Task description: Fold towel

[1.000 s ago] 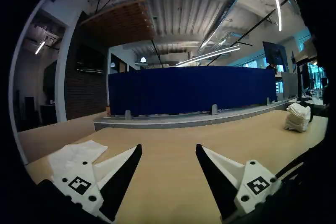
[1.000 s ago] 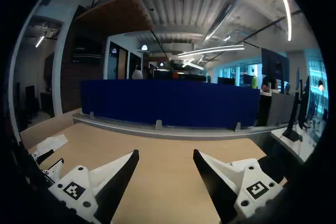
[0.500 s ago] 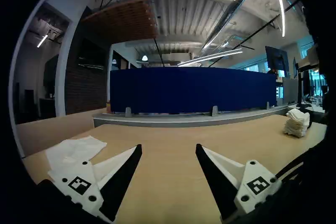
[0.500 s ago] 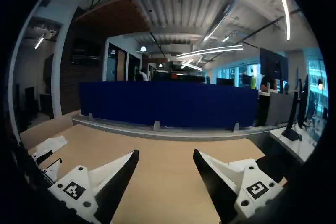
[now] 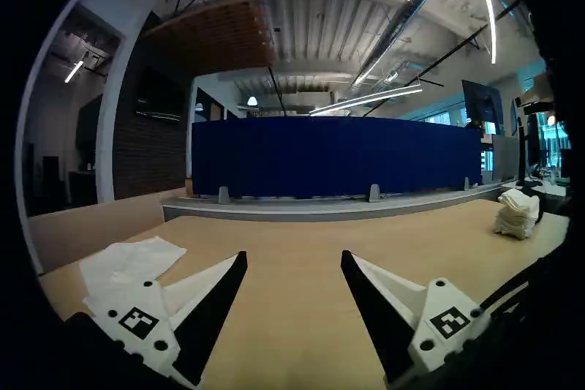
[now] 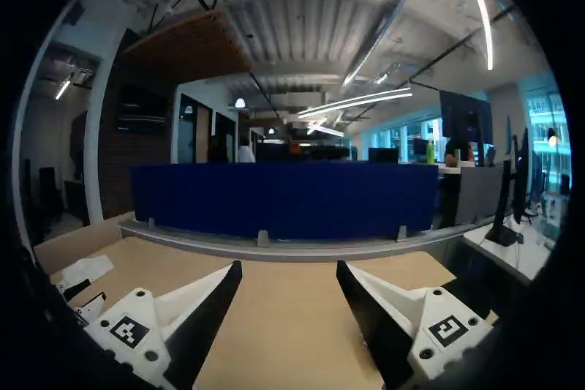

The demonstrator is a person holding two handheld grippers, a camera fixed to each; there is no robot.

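A white towel [image 5: 131,262] lies flat and loose on the wooden table [image 5: 292,244], just left of my left gripper [image 5: 293,258], which is open with nothing between its fingers. The same towel [image 6: 82,271] appears small at the far left of the right gripper view. My right gripper [image 6: 288,267] is also open, with bare tabletop [image 6: 285,295] ahead of it. The tips of the other gripper [image 6: 82,296] peek in at that view's left edge, beside the towel.
A stack of folded white towels [image 5: 518,213] sits at the table's far right. A blue partition [image 5: 329,156] on a grey rail closes off the back edge. Monitors [image 6: 512,185] stand on a neighbouring desk to the right.
The right gripper view has tipped upward a little, so the partition and table sit lower in it. The left gripper view shifted slightly a second ago and has held still since. Both grippers stay open.
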